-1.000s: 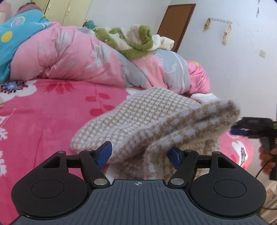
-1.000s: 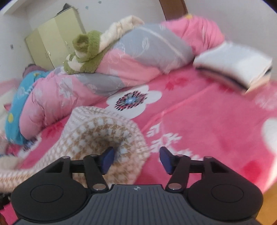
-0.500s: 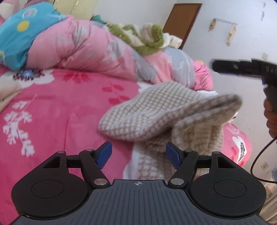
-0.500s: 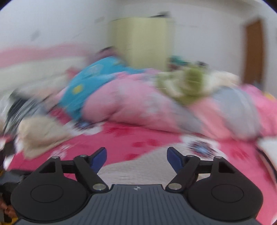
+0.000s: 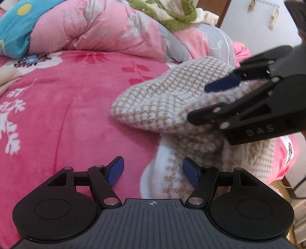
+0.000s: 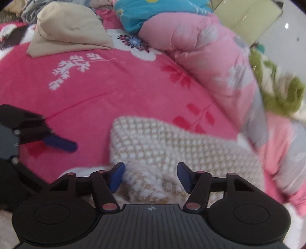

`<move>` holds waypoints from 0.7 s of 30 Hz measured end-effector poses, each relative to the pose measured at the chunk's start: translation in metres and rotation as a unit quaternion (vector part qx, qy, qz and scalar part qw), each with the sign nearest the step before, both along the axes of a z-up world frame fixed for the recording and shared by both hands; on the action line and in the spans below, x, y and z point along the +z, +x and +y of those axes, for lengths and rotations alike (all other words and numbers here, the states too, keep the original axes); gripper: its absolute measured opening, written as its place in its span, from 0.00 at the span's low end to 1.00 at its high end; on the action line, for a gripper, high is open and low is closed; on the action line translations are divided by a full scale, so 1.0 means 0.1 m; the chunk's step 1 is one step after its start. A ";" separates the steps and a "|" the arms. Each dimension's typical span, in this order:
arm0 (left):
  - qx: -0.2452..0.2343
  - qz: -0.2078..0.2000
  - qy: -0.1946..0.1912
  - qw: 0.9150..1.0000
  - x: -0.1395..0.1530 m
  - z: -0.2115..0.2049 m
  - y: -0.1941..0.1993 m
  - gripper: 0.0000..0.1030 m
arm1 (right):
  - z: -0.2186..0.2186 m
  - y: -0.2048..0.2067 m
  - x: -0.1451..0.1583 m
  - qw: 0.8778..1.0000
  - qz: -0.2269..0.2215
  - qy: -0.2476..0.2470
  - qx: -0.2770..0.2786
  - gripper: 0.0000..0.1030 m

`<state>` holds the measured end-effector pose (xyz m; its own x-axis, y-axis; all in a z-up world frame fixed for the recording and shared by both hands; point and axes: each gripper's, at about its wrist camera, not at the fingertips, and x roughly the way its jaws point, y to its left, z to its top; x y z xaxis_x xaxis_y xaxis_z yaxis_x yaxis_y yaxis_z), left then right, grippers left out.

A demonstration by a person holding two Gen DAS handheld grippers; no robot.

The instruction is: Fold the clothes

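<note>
Your bed is covered by a bright pink fleece blanket [image 5: 63, 115] printed with white and red flowers, and it carries everything here. Along its far edge lies a bulky rolled pink-and-grey floral quilt [image 5: 107, 32], with a turquoise spotted duvet [image 5: 13, 28] at one end and a fuzzy green-and-cream garment [image 5: 172, 17] heaped on top. Toward the far left corner in your right wrist view sits a folded beige cloth bundle [image 6: 67, 30]. The thing you are folding, a fuzzy beige-and-white houndstooth knit sweater [image 5: 162, 103], lies near the bed's near right edge, partly doubled over so a rounded fold rises above the lower layer, whose white hem [image 5: 153, 172] reaches toward you. Your left gripper [image 5: 153, 172] hovers over that hem with its blue pads apart at a middling width; the hem shows between them but neither pad presses on it. Your right gripper [image 6: 149, 177] sits low over the sweater from the other side, its jaws having just been closing, now at a moderate gap with fuzzy knit between the pads and no clear pinch. In your left wrist view one blue fingertip [image 5: 222, 85] of it rests against the top of the fold.
</note>
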<state>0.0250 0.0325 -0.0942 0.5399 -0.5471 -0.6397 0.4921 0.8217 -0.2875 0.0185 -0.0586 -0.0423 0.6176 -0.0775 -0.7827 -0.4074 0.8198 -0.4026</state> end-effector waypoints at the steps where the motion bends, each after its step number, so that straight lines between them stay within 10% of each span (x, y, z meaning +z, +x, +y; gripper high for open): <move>1: 0.000 -0.001 0.001 1.000 0.01 -0.02 0.01 0.66 | -0.06 -0.03 0.01 1.000 0.001 0.011 -0.004 0.49; 4: 0.000 -0.004 0.005 1.000 0.04 -0.09 0.02 0.65 | -0.21 -0.12 0.14 0.999 -0.037 0.024 -0.028 0.27; 12: 0.001 -0.010 0.012 1.000 0.15 -0.30 0.06 0.65 | -0.97 -0.34 0.48 0.975 -0.133 0.098 -0.146 0.19; 21: -0.013 -0.005 0.041 0.999 0.20 -0.54 -0.01 0.65 | -2.22 -0.95 0.62 0.897 -0.226 0.227 -0.305 0.00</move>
<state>0.0240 -0.0219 -0.0741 0.5326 -0.5070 -0.6777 0.5169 0.8289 -0.2139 -0.0764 -0.2804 0.0195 0.8310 -0.2452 -0.4994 0.2931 0.9559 0.0184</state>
